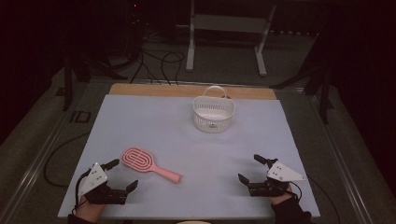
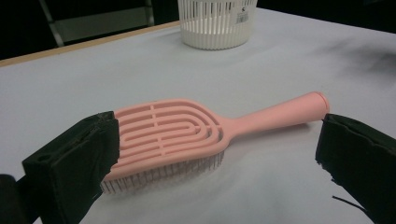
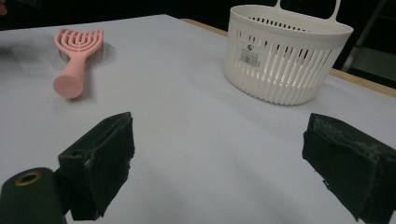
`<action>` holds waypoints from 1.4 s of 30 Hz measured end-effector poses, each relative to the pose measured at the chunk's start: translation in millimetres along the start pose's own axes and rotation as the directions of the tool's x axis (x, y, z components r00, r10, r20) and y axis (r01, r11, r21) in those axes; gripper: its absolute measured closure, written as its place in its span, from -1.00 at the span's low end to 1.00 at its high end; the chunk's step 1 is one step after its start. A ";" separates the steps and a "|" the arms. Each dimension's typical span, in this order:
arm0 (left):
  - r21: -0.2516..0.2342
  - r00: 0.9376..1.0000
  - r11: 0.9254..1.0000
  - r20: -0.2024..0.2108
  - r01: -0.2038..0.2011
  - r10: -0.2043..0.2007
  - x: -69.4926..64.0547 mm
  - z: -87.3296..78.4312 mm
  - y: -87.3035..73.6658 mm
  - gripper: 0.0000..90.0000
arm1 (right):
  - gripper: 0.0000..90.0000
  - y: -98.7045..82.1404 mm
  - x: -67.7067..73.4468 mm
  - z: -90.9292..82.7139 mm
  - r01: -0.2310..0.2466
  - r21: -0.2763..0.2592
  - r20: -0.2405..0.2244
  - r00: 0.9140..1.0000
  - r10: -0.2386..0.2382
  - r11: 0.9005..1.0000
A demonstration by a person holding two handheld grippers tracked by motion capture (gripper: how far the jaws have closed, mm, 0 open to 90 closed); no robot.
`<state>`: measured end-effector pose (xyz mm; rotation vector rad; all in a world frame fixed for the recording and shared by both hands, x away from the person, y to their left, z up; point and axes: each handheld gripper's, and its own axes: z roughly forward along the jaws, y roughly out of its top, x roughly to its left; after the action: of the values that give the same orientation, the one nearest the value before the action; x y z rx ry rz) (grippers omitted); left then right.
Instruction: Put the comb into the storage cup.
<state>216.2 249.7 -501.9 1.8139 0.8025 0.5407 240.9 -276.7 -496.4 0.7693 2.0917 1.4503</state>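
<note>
the left gripper (image 1: 122,173) sits low at the near left corner of the table (image 1: 154,116), held in a hand (image 1: 88,209) that comes in from the bottom edge, and its jaws stand wide apart with nothing between the pads. in the left gripper view the two black jaws frame the brush (image 2: 187,135) from either side without touching it: one jaw is just in front of the brush's head, the other just beside the end of its handle. the pink brush (image 1: 148,163) lies flat on the white table top, bristles down, its oval slotted head toward the left gripper and its handle pointing toward the middle of the near edge. the right gripper (image 1: 250,169) rests at the near right corner, well apart from the brush, its jaws likewise spread wide and empty; the right gripper view shows bare table between them, the brush (image 3: 77,56) far off at the upper left with its handle end turned this way. the white slatted basket (image 1: 214,113) stands upright toward the far edge of the table, right of centre, its handle loop raised at the back and a small label on its wall (image 3: 252,57). beyond the table are dark floor, cables (image 1: 161,65) and a white stand (image 1: 229,32).
</note>
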 end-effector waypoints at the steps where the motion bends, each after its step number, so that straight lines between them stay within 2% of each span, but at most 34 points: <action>1: -0.001 1.000 1.000 0.000 0.001 -0.001 0.2 0.1 0.1 -1.00 | -0.80 0.0 0.5 0.0 0.005 -0.001 0.000 1.000 -0.005 1.000; 18: 0.002 1.000 1.000 0.005 0.006 -0.006 0.1 0.9 3.7 -1.00 | -0.80 0.7 0.9 -2.3 -0.008 -0.014 0.018 1.000 0.008 1.000; 24: -0.019 0.999 1.000 0.030 0.021 -0.021 -0.9 -0.1 8.2 -1.00 | -0.80 1.8 2.3 -2.3 -0.003 -0.020 0.023 1.000 0.004 1.000; 33: -0.003 0.999 1.000 0.054 -0.004 0.004 -4.9 0.2 25.0 -1.00 | -0.80 2.8 3.3 -3.0 -0.003 -0.026 0.031 1.000 0.003 1.000; 38: -0.016 0.998 1.000 0.069 -0.005 0.006 -4.2 -1.2 38.7 -1.00 | -0.80 3.2 3.9 -3.3 -0.001 -0.029 0.030 1.000 0.002 1.000; 42: 0.009 0.996 1.000 0.080 -0.026 0.025 -3.7 -0.9 49.9 -1.00 | -0.80 3.7 4.1 -3.5 -0.004 -0.032 0.032 0.999 0.005 0.999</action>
<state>226.6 235.4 -455.1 1.8457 0.7303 0.4781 236.2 -275.3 -492.0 0.7805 2.0394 1.4603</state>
